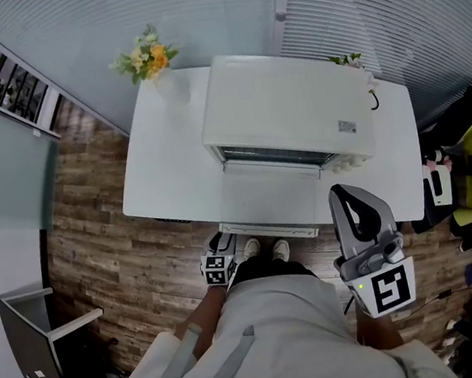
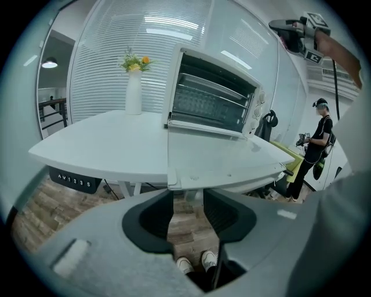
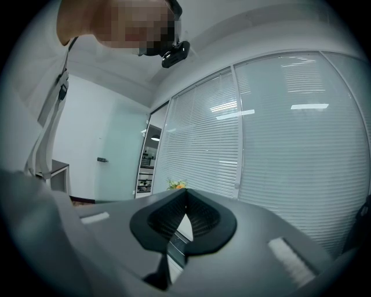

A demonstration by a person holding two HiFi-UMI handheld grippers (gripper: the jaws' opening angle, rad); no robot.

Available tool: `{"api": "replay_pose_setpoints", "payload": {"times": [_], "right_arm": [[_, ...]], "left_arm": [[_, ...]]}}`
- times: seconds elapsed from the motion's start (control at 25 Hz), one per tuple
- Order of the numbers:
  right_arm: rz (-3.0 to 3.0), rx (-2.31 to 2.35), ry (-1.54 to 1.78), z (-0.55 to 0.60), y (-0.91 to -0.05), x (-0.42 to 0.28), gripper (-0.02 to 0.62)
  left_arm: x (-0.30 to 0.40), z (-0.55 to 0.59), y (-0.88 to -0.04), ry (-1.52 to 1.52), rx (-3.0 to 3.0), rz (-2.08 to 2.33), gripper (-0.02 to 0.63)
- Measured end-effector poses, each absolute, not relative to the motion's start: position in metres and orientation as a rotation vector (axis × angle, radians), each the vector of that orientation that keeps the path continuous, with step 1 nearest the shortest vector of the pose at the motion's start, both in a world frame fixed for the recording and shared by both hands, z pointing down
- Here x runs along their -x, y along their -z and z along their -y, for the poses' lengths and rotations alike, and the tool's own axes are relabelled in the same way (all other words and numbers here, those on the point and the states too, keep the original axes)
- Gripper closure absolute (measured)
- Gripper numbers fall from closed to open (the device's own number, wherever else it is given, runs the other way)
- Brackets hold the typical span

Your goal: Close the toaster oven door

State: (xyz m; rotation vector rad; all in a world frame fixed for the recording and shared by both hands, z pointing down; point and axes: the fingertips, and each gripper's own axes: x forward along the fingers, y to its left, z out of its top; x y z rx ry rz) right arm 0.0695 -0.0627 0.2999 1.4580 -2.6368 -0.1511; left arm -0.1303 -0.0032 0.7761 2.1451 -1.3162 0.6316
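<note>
At the front of the counter [image 1: 166, 166], the left gripper [image 2: 188, 194], partly hidden beneath the open toaster oven door [image 1: 271, 195], shows fingers spread and empty; the right gripper [image 1: 346, 192] has fingers pressed together.

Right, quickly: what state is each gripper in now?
Left gripper: open, nothing between the jaws.
Right gripper: closed, holding nothing.

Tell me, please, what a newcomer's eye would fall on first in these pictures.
First, the white toaster oven on the white table, with its door dropped open flat toward the table's near edge. Next, the vase of yellow flowers at the table's far left corner.
</note>
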Motion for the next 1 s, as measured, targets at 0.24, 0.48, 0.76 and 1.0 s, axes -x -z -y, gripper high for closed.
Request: {"api": "replay_pose_setpoints", "payload": {"times": [0.24,0.48,0.76,1.0], "right_arm": [[2.630,-1.430,0.195,0.060,-0.301,-0.071,0.591],[2.645,-1.451,0.166,0.062,-0.297,-0.069,0.591],[2.640,-1.445,0.170,0.063,-0.299,-0.070,0.591],[2.655,-1.457,0.136,0.064,-0.296,-0.067,0.591]], "left_arm": [[0.132,0.004,-0.758,-0.600,-2.192,1.358,0.440],[0.131,0.004,-0.744,-0.568,-2.216,1.371,0.440],[0.132,0.007,-0.732,-0.546,-2.241,1.386,0.443],[0.127,0.012,-0.710,-0.498,-2.250,1.394,0.449]]}}
